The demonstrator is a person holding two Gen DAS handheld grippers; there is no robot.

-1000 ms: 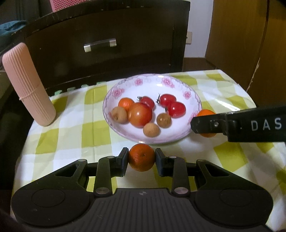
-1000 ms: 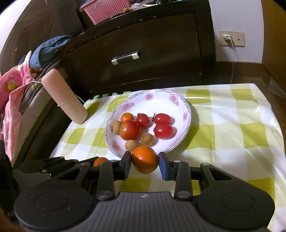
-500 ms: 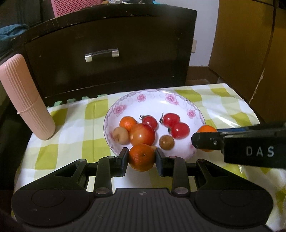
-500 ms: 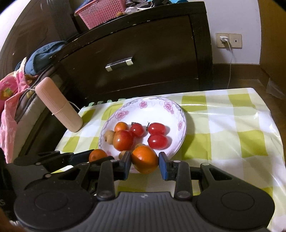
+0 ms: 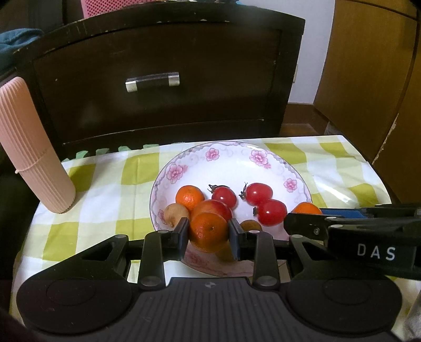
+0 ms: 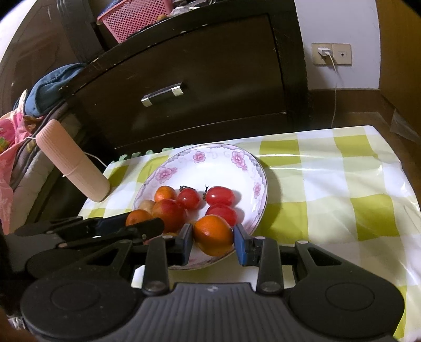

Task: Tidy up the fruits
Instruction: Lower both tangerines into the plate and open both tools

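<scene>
orange mandarins sit pinched in your left gripper [image 5: 209, 232] and right gripper [image 6: 213, 235], both over the white floral plate [image 5: 231, 163]; next, lower and release gently.

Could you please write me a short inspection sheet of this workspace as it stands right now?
Surface: table under a green-and-white checked cloth.
Job's things: floral plate holding tomatoes, a small orange and brownish fruits.
Clutter: pink ribbed case leaning at the table's edge.
Grippers: left gripper shut on an orange; right gripper shut on another orange, both over the plate's near rim.
Cables: white charger cable from a wall socket.
Surroundings: dark drawer cabinet, pink basket on top.
</scene>
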